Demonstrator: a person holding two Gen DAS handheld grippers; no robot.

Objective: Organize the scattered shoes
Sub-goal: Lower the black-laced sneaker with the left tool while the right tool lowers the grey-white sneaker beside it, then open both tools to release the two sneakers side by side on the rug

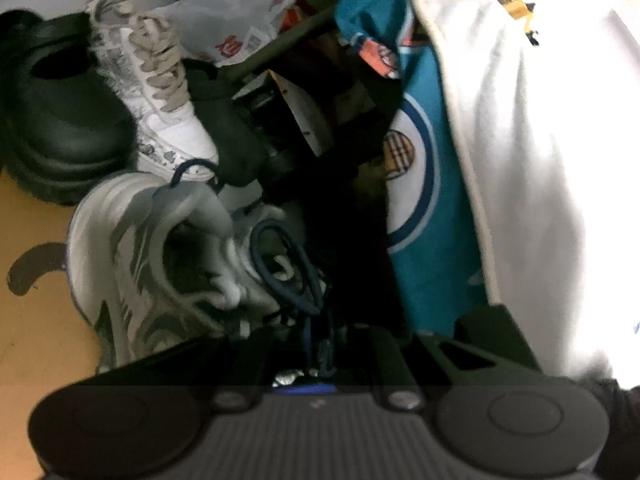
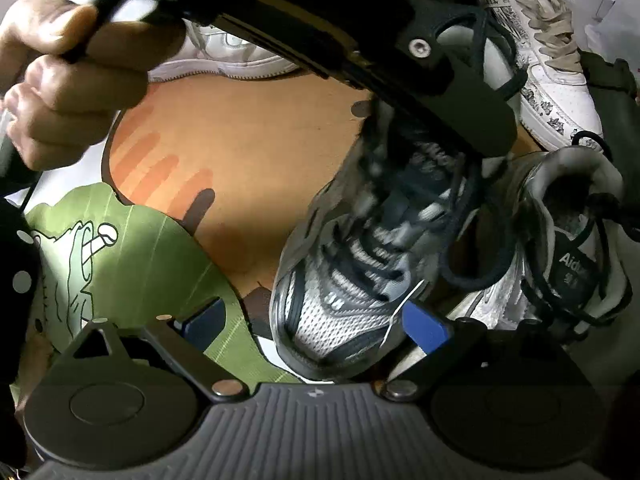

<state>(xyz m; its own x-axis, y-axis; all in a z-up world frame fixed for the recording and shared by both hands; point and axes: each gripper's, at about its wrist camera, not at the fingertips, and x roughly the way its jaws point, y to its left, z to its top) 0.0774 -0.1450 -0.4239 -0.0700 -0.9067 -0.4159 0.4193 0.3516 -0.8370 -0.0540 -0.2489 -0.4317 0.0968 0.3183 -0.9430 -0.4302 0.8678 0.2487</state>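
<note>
A grey mesh running shoe (image 2: pixel 344 280) with dark blue laces hangs toe-down, blurred, over the mat. My left gripper (image 2: pixel 488 136), held by a hand (image 2: pixel 68 80), is shut on its laces near the tongue. In the left wrist view the left gripper (image 1: pixel 316 344) pinches those dark blue laces (image 1: pixel 288 276). My right gripper (image 2: pixel 312 324) is open, its blue pads (image 2: pixel 426 328) wide apart with the shoe's toe between them. The matching grey shoe (image 2: pixel 572 240) (image 1: pixel 140 260) lies just beside it, its opening facing up.
A white printed sneaker (image 1: pixel 160 100) (image 2: pixel 552 80) and a black clog (image 1: pixel 60 112) sit behind the grey pair. Another white sneaker (image 2: pixel 224 52) lies farther off. An orange and green mat (image 2: pixel 224 140) covers the floor. A plastic bag (image 1: pixel 240 12), teal jersey (image 1: pixel 424 184) and white cloth (image 1: pixel 532 160) crowd the right.
</note>
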